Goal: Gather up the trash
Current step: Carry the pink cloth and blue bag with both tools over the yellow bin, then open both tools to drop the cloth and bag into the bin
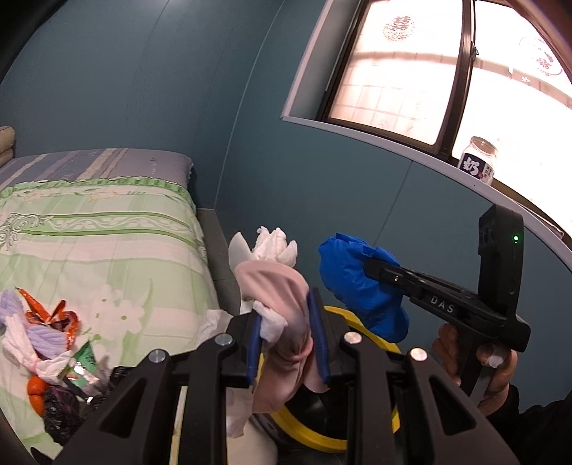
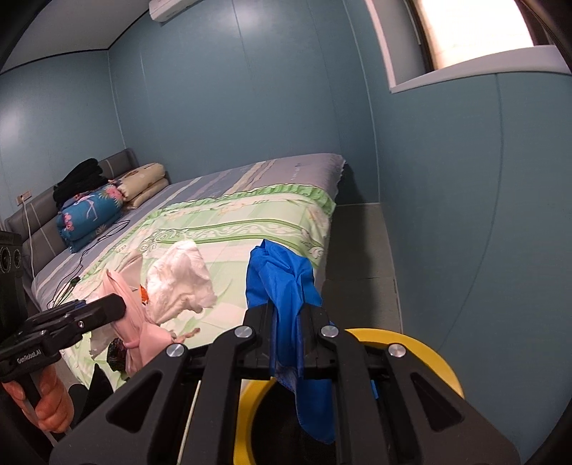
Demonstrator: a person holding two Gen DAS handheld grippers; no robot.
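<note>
Teal-blue walls close in a bedroom where a bed [image 2: 250, 214] with a green floral quilt runs toward a grey headboard. At the near edge of the quilt lies a trash pile [image 1: 53, 354]: orange wrappers, a purple cloth, crumpled tissue, a black bag and two small oranges (all jumbled together). Beside the bed, below both tools, stands a bin with a yellow rim [image 2: 422, 343].

The left gripper [image 1: 286, 339] has its jaws closed on a pink cloth [image 1: 282, 286] bundled with white tissue [image 1: 275, 246], held up above the bin's rim and just off the bed's edge. The right gripper [image 2: 287, 339] has its jaws clamped on a crumpled blue cloth [image 2: 279, 279], whose tail hangs down toward the bin's opening. The two bundles hang near each other without touching.

On the window sill [image 1: 429, 153] stands a clear glass jar [image 1: 479, 159] with a dark label. Folded bedding [image 2: 89, 214] and a cream pillow [image 2: 143, 182] are stacked by the headboard, and an air conditioner [image 2: 171, 9] sits high on the wall.
</note>
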